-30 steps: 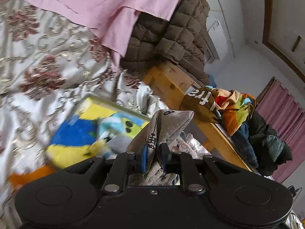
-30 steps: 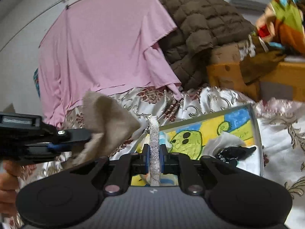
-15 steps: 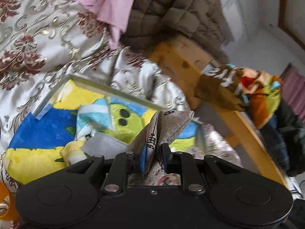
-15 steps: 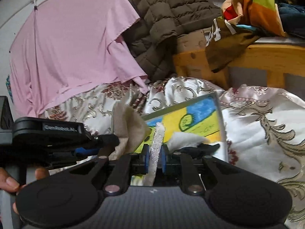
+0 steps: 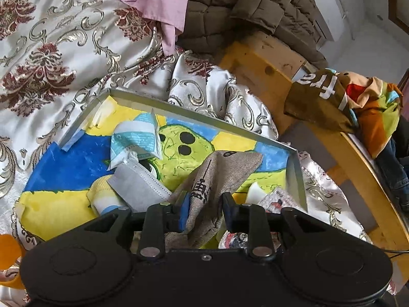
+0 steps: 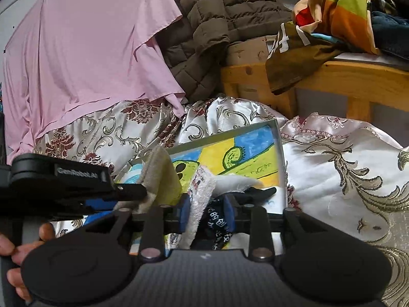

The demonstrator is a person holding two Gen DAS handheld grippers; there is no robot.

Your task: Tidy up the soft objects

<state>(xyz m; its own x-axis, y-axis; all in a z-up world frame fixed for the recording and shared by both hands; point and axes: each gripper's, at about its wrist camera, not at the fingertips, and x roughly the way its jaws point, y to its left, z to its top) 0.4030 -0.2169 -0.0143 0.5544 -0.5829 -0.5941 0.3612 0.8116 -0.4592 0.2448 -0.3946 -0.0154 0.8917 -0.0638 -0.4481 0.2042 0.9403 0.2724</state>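
A metal tray (image 5: pixel 204 117) with a painted yellow, blue and green floor lies on the patterned bedspread. My left gripper (image 5: pixel 205 209) hangs low over it, jaws opening. A beige woven cloth (image 5: pixel 230 168) sags loose between its fingers, which do not press on it. A striped packet (image 5: pixel 135 138) and a grey mask (image 5: pixel 138 186) also lie in the tray. My right gripper (image 6: pixel 207 212) is over the tray's (image 6: pixel 278 158) near side, jaws opening. A white terry cloth (image 6: pixel 202 192) leans on its left pad only, with a black printed item (image 6: pixel 217 220) below. The left gripper (image 6: pixel 138 192) and beige cloth (image 6: pixel 161 171) show at the left there.
A pink sheet (image 6: pixel 89 51) and a brown quilted jacket (image 6: pixel 217 12) are heaped behind the tray. A wooden bed frame (image 5: pixel 255 61) carries colourful clothes (image 5: pixel 358 102) at the right. An orange object (image 5: pixel 9 250) sits at the lower left. A person's hand (image 6: pixel 15 255) holds the left gripper.
Both grippers were shut on their cloths and their jaws have now parted, so the cloths hang slack. The left gripper came down over the tray; the right one dipped slightly.
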